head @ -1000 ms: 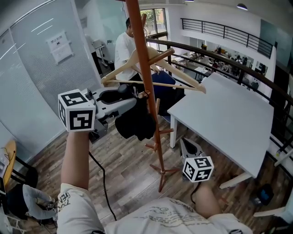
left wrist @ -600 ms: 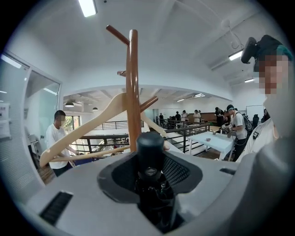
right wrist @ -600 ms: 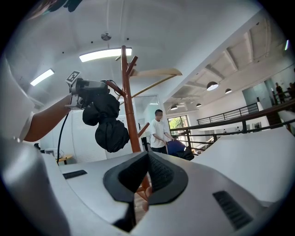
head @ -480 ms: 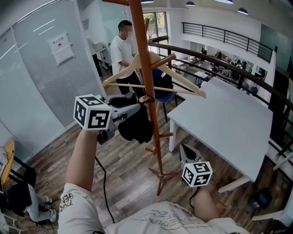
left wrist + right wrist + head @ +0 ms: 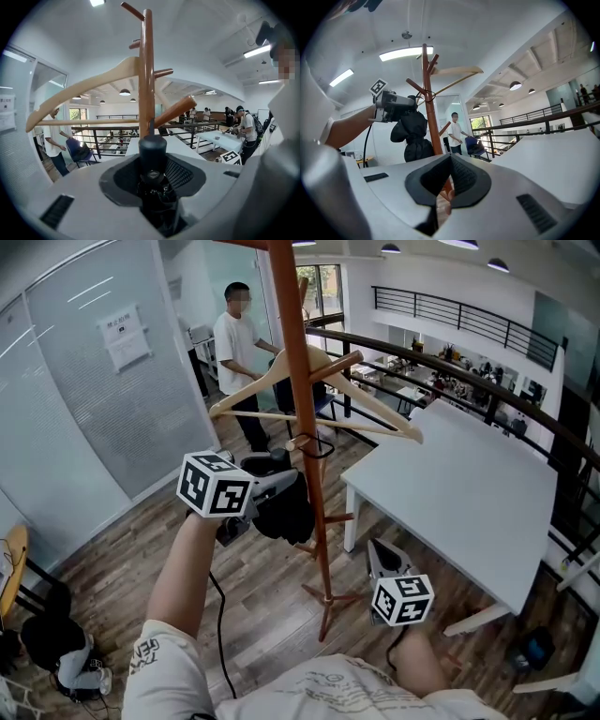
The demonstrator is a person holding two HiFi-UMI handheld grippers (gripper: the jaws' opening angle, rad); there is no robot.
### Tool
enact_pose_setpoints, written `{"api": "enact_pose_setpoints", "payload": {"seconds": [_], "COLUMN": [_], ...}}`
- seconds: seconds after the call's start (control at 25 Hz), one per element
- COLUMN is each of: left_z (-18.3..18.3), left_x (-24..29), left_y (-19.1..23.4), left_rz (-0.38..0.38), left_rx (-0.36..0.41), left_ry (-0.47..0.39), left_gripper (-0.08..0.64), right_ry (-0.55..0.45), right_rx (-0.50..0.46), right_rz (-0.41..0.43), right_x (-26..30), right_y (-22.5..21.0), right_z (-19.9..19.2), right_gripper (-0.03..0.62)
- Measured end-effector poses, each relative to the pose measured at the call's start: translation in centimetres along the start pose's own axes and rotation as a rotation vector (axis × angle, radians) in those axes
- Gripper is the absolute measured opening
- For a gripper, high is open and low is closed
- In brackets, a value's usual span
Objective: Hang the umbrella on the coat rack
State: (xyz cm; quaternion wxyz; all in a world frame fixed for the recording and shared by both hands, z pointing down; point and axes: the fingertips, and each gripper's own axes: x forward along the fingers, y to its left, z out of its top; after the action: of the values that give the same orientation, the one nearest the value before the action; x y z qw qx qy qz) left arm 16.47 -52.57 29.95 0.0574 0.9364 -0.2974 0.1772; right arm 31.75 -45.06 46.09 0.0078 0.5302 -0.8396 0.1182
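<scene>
The wooden coat rack [image 5: 298,381] stands on the floor ahead of me, with a wooden hanger [image 5: 370,409] on one of its pegs. My left gripper [image 5: 270,486] is shut on the handle of a folded black umbrella [image 5: 286,510], held close against the pole's left side. The umbrella's thin strap loop [image 5: 317,446] lies round a short peg. In the left gripper view the umbrella handle [image 5: 152,149] sits between the jaws, just before the pole [image 5: 147,75] and a slanting peg [image 5: 176,110]. My right gripper [image 5: 382,554] hangs low, shut and empty.
A white table [image 5: 469,484] stands right of the rack, close to its base [image 5: 328,601]. A person [image 5: 234,343] stands behind the rack beside a blue chair. A glass wall [image 5: 84,381] runs along the left and a railing [image 5: 422,348] at the back.
My left gripper has carried the umbrella right and a little down, up against the pole. The strap loop now lies over the short peg. The person behind has stepped left.
</scene>
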Motion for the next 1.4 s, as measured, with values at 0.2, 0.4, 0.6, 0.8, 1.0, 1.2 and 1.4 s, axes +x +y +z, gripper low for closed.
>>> {"api": "enact_pose_setpoints", "payload": {"seconds": [0.2,0.4,0.6,0.8,1.0,1.2,1.4], "left_z": [-3.3,-5.4,-7.4,-8.2,-8.0,-7.4,-7.3], "left_x": [2.1,3.2,4.4,4.2,4.4,3.8,2.7], "left_y": [0.3,0.4,0.1,0.6,-0.3,-0.1,0.2], "left_rz": [0.02,0.048,0.067,0.066,0.079,0.09,0.155], "left_rx": [-0.022,-0.02,0.0,-0.045,-0.033,-0.055,-0.052], "left_ry": [0.043,0.053,0.079,0.04,0.014,-0.09,-0.158], "left_gripper": [0.158,0.158,0.158,0.158,0.158,0.16,0.167], "right_ry": [0.01,0.022,0.032,0.043,0.047,0.051,0.05], "right_rx": [-0.004,-0.003,-0.007,-0.013,-0.015,-0.015,-0.014], "right_rz": [0.0,-0.003,0.003,0.009,0.011,0.008,0.002], "right_x": [0.0,0.1,0.5,1.0,0.6,0.9,1.1], "right_y": [-0.2,-0.3,-0.2,0.6,0.4,0.8,0.7], "right_z": [-0.7,-1.0,-1.3,-1.8,-2.2,-2.4,-2.4], "right_gripper": [-0.002,-0.002,-0.002,-0.002,-0.002,-0.002,-0.002]}}
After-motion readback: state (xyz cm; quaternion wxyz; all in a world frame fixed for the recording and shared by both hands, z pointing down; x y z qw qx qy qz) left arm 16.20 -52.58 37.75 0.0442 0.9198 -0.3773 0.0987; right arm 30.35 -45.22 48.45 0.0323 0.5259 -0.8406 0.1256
